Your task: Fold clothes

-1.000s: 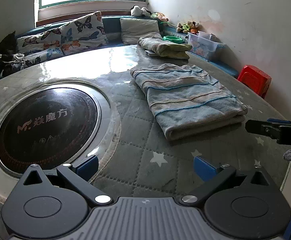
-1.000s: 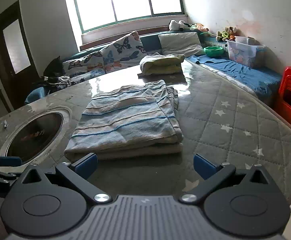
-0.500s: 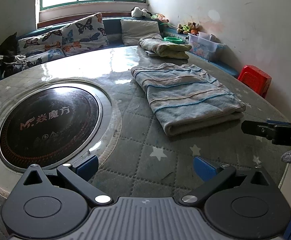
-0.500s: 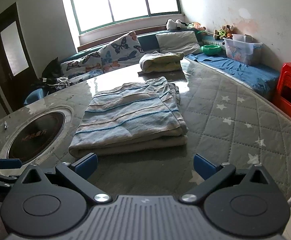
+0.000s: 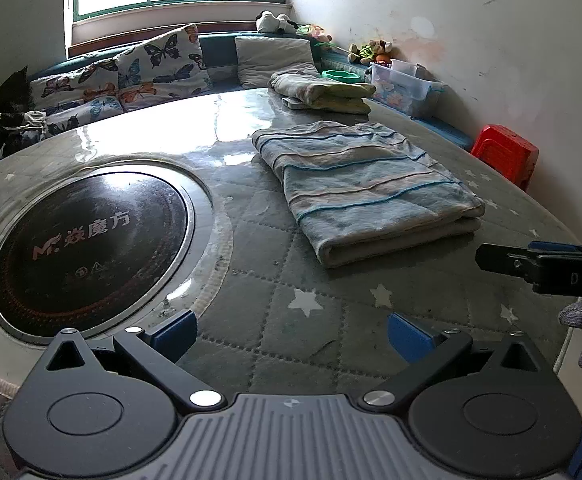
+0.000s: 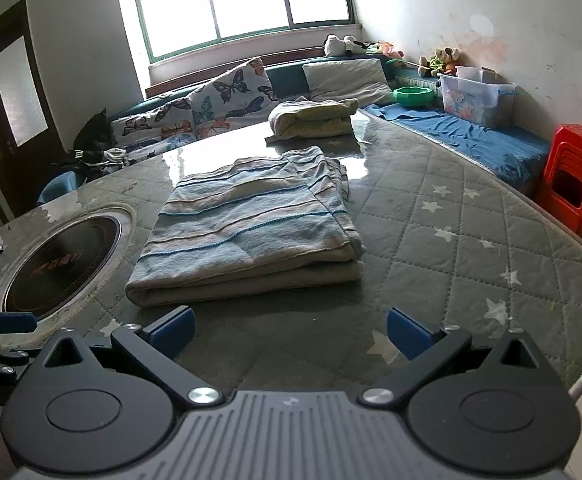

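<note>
A folded striped blue-and-beige cloth lies flat on the round quilted table; it also shows in the right wrist view, straight ahead. My left gripper is open and empty, low over the table, with the cloth ahead to its right. My right gripper is open and empty, just short of the cloth's near folded edge. The right gripper also shows at the right edge of the left wrist view. A second folded yellowish cloth lies at the table's far side.
A round black induction hob is set into the table on the left. A cushioned bench with butterfly pillows runs behind. A clear storage box, a green bowl and a red stool stand at the right.
Both grippers have drawn back slightly and risen; the folded striped cloth now sits a little farther from both. Both stay open and the cloth has not moved.
</note>
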Action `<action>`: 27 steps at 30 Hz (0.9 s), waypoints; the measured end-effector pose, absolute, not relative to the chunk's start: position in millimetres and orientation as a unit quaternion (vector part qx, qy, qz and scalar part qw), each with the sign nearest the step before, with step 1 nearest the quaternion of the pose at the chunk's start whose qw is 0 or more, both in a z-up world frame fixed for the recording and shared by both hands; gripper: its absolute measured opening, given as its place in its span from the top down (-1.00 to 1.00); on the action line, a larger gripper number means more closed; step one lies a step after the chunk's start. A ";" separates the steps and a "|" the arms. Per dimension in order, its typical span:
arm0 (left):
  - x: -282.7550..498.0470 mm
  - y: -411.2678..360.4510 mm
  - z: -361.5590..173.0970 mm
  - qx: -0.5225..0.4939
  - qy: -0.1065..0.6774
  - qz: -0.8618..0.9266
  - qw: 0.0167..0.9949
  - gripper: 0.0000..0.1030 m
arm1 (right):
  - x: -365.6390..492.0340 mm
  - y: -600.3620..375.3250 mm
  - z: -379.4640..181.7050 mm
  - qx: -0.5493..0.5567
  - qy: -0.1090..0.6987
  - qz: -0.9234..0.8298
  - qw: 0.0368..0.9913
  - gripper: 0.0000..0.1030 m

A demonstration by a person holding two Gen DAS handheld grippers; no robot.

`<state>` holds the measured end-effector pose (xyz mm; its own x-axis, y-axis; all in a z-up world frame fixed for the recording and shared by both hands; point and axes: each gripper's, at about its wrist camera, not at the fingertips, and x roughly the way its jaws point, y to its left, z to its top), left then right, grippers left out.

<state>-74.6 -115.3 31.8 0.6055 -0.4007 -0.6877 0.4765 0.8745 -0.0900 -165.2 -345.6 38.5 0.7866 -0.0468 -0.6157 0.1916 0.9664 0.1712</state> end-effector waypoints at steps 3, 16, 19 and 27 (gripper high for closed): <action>-75.0 -116.4 32.2 0.052 0.370 -0.246 0.894 -1.00 | -164.3 -345.7 38.1 0.113 0.321 -0.063 0.938 -1.00; -73.9 -122.1 30.7 0.056 0.373 -0.252 0.891 -1.00 | -161.3 -346.8 34.1 0.114 0.328 -0.065 0.936 -1.00; -73.3 -123.1 30.1 0.057 0.375 -0.251 0.891 -1.00 | -160.3 -347.4 32.9 0.115 0.330 -0.064 0.935 -1.00; -69.8 -126.4 27.9 0.060 0.379 -0.250 0.889 -1.00 | -156.0 -349.2 29.0 0.118 0.334 -0.062 0.933 -1.00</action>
